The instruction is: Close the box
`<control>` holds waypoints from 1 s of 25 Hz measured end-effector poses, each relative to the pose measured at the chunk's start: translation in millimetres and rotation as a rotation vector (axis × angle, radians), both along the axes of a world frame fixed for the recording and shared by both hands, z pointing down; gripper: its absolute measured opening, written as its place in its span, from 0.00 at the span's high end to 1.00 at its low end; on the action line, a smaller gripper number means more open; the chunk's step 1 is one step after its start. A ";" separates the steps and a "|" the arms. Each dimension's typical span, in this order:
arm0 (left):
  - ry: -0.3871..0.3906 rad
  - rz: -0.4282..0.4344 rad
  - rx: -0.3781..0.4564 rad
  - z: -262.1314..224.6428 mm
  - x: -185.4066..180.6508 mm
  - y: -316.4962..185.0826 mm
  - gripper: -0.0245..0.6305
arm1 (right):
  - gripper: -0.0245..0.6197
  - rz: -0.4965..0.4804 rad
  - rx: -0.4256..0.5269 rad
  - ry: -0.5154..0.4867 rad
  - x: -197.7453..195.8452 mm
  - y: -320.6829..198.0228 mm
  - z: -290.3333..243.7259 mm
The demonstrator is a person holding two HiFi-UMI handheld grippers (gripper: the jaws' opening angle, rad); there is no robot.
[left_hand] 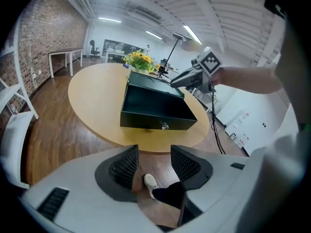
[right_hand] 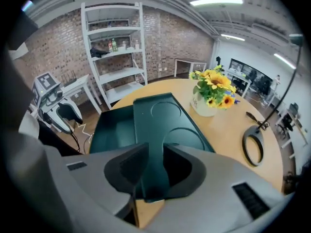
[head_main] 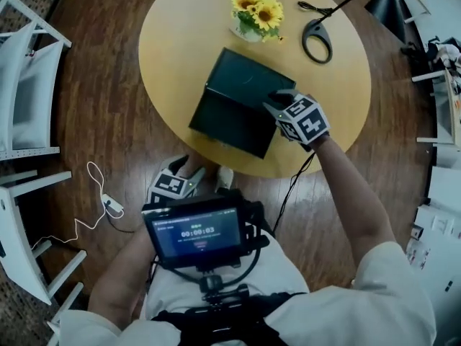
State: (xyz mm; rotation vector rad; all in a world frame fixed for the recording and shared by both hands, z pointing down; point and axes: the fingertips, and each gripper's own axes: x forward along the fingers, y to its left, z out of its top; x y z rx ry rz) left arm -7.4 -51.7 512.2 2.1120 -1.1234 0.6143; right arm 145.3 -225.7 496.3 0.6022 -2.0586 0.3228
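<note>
A dark green box stands on the round yellow table, its body toward me and its lid swung open behind it. The lid's inner face shows two pressed circles. My right gripper is at the lid's right near corner, jaws a little apart. That corner lies in the gap, and I see no pad pressing on it. My left gripper hangs below the table's front edge, open and empty, pointing at the box's front with its small round lock.
A vase of sunflowers and a black ring lamp stand on the table's far side. White chairs are at the left, with a white cable on the wood floor. A chest-mounted screen sits below me.
</note>
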 end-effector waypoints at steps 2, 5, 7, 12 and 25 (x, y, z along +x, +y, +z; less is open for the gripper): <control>0.015 -0.029 0.006 2.0 12.1 -3.9 0.63 | 0.81 -0.056 -0.030 0.018 2.1 -16.5 9.6; 0.035 -0.058 0.013 6.3 29.2 -8.9 0.63 | 0.81 -0.118 -0.075 0.041 3.5 -32.1 16.1; 0.045 -0.076 0.013 10.6 39.2 -11.7 0.63 | 0.86 -0.146 -0.091 0.063 5.4 -37.8 20.1; 0.056 -0.114 0.012 18.7 58.2 -21.7 0.63 | 0.95 -0.154 -0.073 0.082 7.5 -45.5 24.3; -0.026 -0.140 0.066 26.9 74.9 -42.7 0.74 | 0.95 -0.120 -0.066 0.058 5.8 -42.5 21.1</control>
